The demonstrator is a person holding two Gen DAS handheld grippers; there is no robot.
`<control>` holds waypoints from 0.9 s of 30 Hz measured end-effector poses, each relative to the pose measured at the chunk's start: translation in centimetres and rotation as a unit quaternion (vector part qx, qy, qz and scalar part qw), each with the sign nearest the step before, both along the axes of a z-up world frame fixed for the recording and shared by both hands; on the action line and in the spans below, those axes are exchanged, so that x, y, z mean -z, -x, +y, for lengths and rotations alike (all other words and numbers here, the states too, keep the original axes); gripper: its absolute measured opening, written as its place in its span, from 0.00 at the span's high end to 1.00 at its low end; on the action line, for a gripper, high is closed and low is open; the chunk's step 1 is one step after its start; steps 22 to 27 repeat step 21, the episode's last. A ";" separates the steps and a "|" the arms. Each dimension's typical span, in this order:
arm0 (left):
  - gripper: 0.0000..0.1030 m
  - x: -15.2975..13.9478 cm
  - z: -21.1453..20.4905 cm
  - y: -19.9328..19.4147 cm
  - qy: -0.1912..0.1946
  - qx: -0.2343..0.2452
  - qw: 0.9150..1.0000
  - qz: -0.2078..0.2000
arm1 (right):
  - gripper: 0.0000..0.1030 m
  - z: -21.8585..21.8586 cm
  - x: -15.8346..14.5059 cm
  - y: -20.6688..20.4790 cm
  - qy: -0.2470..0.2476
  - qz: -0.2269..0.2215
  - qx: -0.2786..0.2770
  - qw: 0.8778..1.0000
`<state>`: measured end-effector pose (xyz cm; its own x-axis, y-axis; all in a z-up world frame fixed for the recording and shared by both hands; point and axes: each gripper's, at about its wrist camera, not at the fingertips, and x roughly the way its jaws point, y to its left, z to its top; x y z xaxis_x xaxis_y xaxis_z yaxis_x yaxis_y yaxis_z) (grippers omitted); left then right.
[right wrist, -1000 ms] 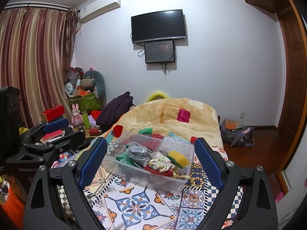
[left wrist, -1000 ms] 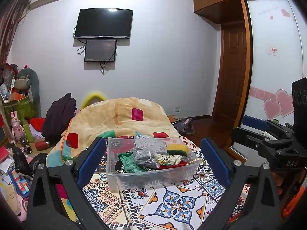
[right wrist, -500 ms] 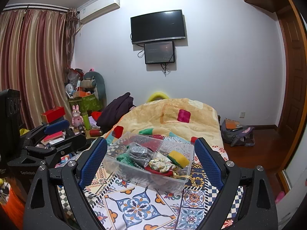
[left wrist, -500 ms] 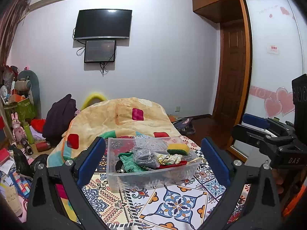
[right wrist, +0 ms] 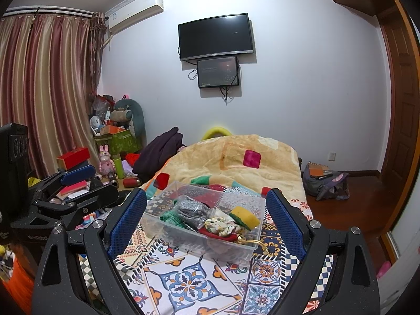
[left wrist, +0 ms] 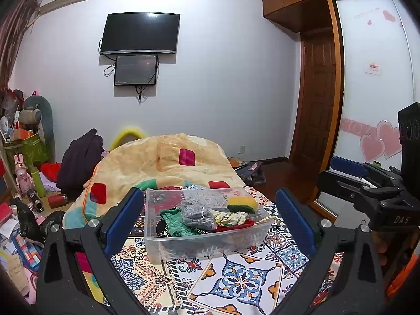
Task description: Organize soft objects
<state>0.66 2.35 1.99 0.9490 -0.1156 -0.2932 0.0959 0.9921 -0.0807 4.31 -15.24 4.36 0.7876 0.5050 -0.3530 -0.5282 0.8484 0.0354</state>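
A clear plastic bin sits on the patterned bed cover. Inside lie soft items: a yellow-and-green sponge, a grey knitted piece, a green cloth, a floral scrunchie and a red item. My left gripper hovers in front of the bin, open, nothing between its blue pads. My right gripper is likewise open and empty, short of the bin. Each gripper shows at the edge of the other's view.
A folded yellow blanket lies behind the bin. Dark clothing and cluttered toys and boxes fill the left side. A bag sits on the wooden floor at right. A TV hangs on the far wall.
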 end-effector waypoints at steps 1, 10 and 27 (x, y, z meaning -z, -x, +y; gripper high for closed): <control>0.01 0.0 0.0 0.0 0.002 0.003 1.000 0.001 | 0.11 0.0 0.0 0.0 0.000 0.000 0.000 1.000; 0.01 -0.1 0.4 0.1 0.007 0.004 1.000 0.004 | 0.05 0.0 -0.3 0.3 -0.003 -0.003 0.003 1.000; 0.01 0.0 0.2 0.4 0.004 0.005 1.000 0.002 | 0.01 -0.1 -0.2 0.1 -0.007 0.000 0.005 1.000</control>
